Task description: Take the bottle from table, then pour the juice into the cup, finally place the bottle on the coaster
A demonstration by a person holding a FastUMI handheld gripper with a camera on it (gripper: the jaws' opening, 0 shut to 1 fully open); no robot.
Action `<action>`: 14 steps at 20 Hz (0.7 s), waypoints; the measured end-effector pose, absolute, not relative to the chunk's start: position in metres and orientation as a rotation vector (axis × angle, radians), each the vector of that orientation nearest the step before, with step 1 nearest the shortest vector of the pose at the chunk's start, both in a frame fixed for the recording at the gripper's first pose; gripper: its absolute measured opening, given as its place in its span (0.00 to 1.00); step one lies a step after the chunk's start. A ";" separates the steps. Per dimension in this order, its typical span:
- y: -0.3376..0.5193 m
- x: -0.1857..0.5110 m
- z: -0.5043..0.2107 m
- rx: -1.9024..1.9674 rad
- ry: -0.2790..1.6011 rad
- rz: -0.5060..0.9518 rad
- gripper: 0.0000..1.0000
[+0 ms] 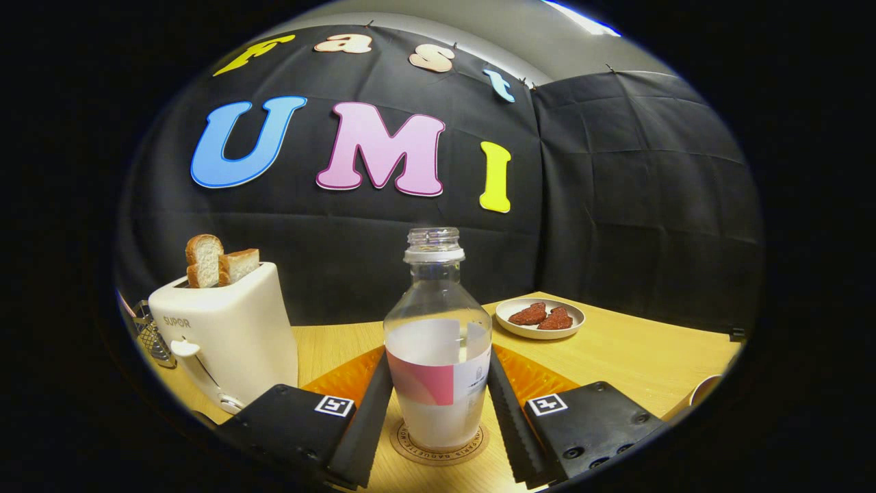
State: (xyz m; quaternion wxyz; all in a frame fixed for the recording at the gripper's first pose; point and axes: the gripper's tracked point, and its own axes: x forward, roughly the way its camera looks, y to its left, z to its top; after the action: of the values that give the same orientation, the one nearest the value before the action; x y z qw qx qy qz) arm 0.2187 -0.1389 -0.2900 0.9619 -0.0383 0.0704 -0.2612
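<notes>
Hand-held gripper fingers flanking uncapped bottle, milky liquid inside, on coaster

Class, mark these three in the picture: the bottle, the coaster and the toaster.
bottle [438, 342]: gripper view, its body between the fingers.
coaster [404, 438]: gripper view, bare rim under the bottle.
toaster [226, 329]: gripper view, its front wall.

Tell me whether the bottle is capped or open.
Open: the bottle shows bare neck threads, no cap. It stands upright on the coaster between the gripper fingers.
</notes>
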 end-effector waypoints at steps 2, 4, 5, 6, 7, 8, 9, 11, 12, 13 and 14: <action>-0.139 0.218 -0.295 -0.076 0.142 -0.526 0.77; -0.137 0.214 -0.299 -0.077 0.149 -0.521 0.77; -0.137 0.213 -0.300 -0.076 0.146 -0.520 0.78; -0.137 0.211 -0.300 -0.070 0.143 -0.519 0.79; -0.135 0.210 -0.302 -0.058 0.142 -0.513 0.79; -0.133 0.210 -0.303 -0.051 0.144 -0.509 0.86; -0.133 0.209 -0.305 -0.050 0.150 -0.512 0.92; -0.131 0.205 -0.306 -0.048 0.151 -0.505 0.99; -0.129 0.204 -0.303 -0.048 0.148 -0.501 0.99; -0.128 0.202 -0.303 -0.051 0.150 -0.501 0.99; -0.127 0.199 -0.300 -0.055 0.153 -0.499 0.99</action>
State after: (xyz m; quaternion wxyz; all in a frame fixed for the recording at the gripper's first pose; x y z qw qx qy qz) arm 0.1989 -0.1271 -0.2999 0.9658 -0.0270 0.0754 -0.2468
